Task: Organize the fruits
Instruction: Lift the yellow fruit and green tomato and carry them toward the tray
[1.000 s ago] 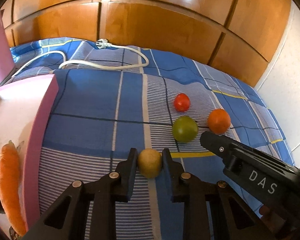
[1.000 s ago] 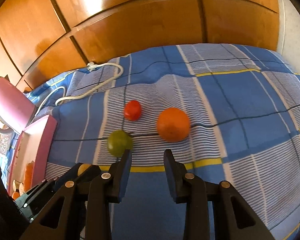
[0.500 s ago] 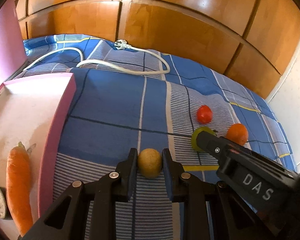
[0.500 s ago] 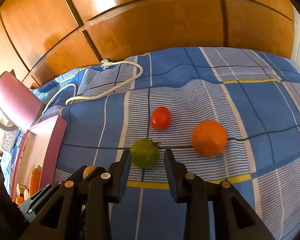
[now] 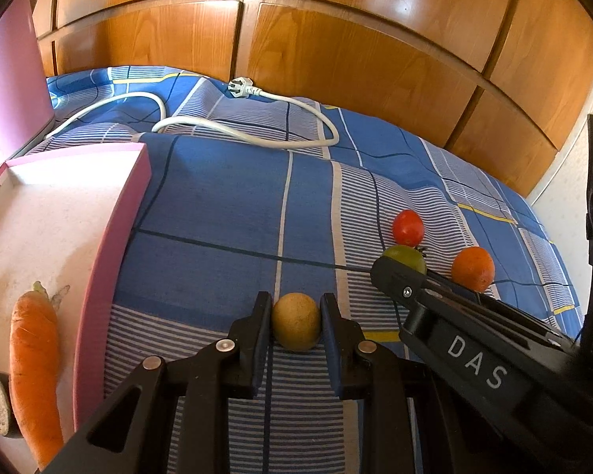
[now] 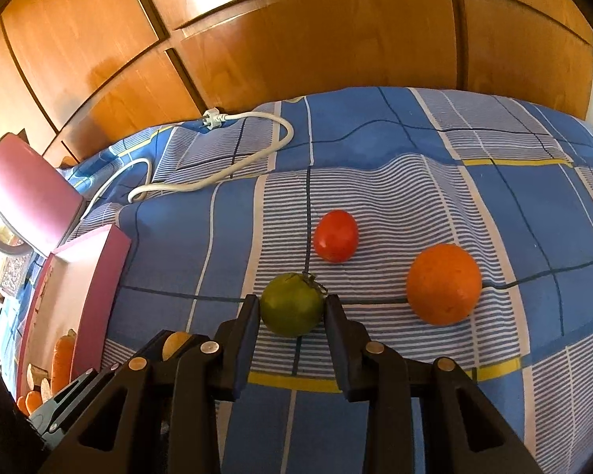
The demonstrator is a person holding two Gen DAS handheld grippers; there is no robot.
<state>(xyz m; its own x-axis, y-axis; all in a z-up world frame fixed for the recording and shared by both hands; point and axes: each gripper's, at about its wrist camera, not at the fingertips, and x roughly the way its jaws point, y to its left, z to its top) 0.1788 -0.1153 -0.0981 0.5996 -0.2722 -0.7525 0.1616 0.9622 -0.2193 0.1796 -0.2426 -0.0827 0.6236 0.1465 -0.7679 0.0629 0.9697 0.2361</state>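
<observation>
While the left gripper [image 5: 296,326] clamps a yellowish fruit [image 5: 295,326] for carrying toward the pink box [image 5: 110,260] at nine o'clock, the right gripper [image 6: 291,308] brackets the green tomato [image 6: 291,303], fingers seemingly touching it, ready to lift.

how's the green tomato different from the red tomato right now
The green tomato sits between the right gripper fingers; the red tomato lies free on the bedspread, farther away. The green tomato looks bigger and shows its stem. Both are round and smooth.
</observation>
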